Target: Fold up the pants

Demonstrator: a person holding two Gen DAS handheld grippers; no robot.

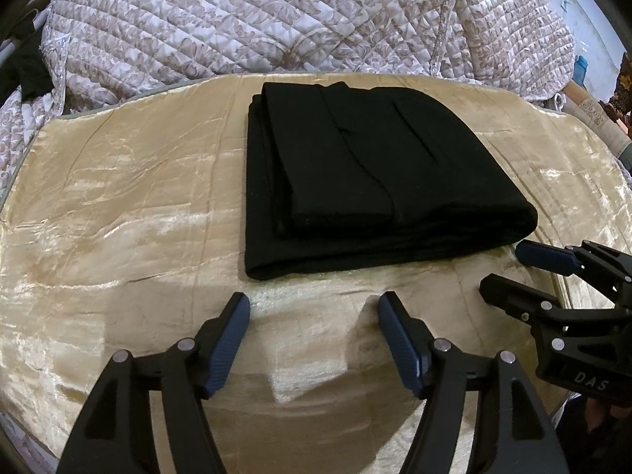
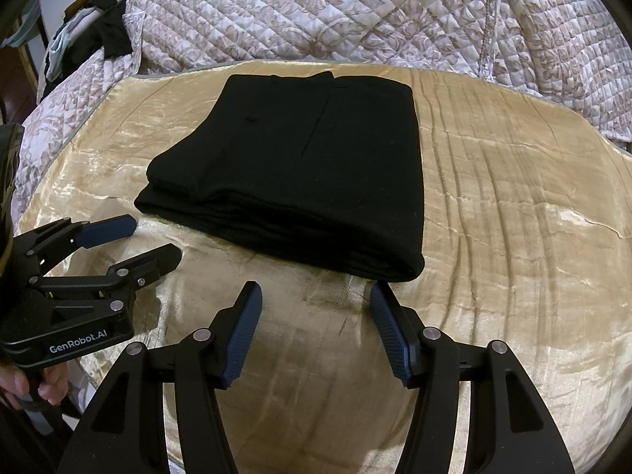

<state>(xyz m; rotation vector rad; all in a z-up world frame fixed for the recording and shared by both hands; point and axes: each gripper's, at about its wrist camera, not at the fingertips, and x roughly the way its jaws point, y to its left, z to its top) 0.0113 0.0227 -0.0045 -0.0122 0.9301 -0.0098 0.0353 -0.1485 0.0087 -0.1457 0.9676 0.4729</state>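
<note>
The black pants lie folded into a compact stack of layers on a shiny gold cloth. My left gripper hovers just in front of the stack's near edge, open, with only the gold cloth between its blue pads. My right gripper stands open beside the stack's near right corner, apart from the fabric. In the right wrist view the pants lie ahead of the right gripper, which holds nothing. The left gripper shows at the left, near the stack's near left corner.
A quilted floral bedspread is bunched up behind the gold cloth. Dark clothing hangs at the far left. A person's hand holds the left gripper's handle. The gold cloth lies wrinkled to the right of the pants.
</note>
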